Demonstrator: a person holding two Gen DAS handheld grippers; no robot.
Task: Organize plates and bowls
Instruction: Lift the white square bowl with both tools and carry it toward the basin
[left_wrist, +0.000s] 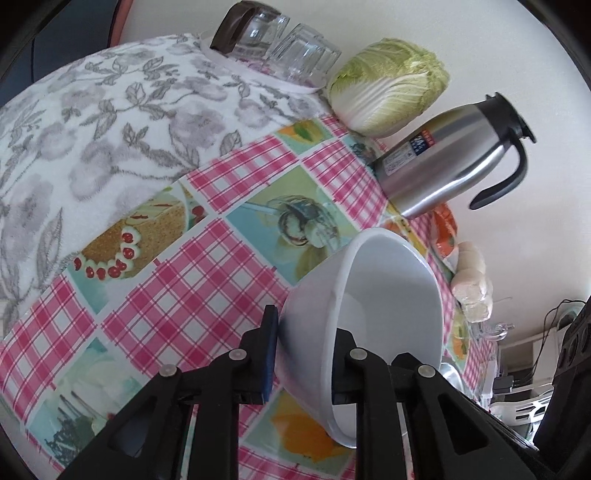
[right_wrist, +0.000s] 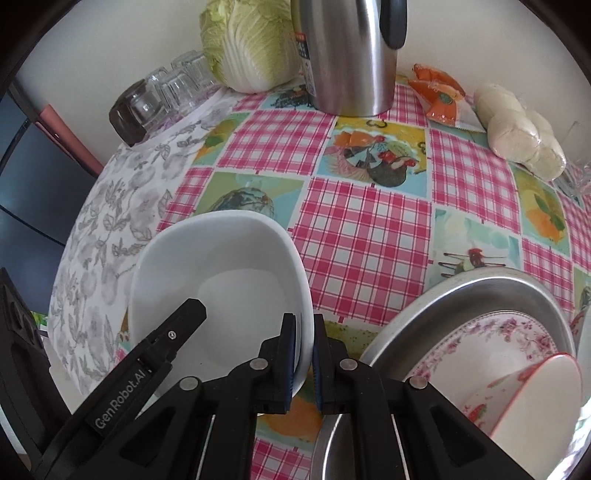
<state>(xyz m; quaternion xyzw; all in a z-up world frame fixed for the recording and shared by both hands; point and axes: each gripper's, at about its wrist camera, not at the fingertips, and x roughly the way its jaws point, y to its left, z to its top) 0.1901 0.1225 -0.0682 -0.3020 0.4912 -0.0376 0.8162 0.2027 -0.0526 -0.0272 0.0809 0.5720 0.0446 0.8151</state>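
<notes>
White bowl (right_wrist: 221, 280) is hanging tilted over the checked bench (right_wrist: 365, 236), both the left hand-held gripper (left_wrist: 306, 354) and right hand-held gripper (right_wrist: 303, 354) pinching opposite rim walls, needing matched, level movement to avoid twisting it.

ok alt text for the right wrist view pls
The right gripper pinches the rim of a white bowl, with the left gripper on its other side. Right of it, a metal tray holds floral dishes on a pink checked tablecloth.
</notes>
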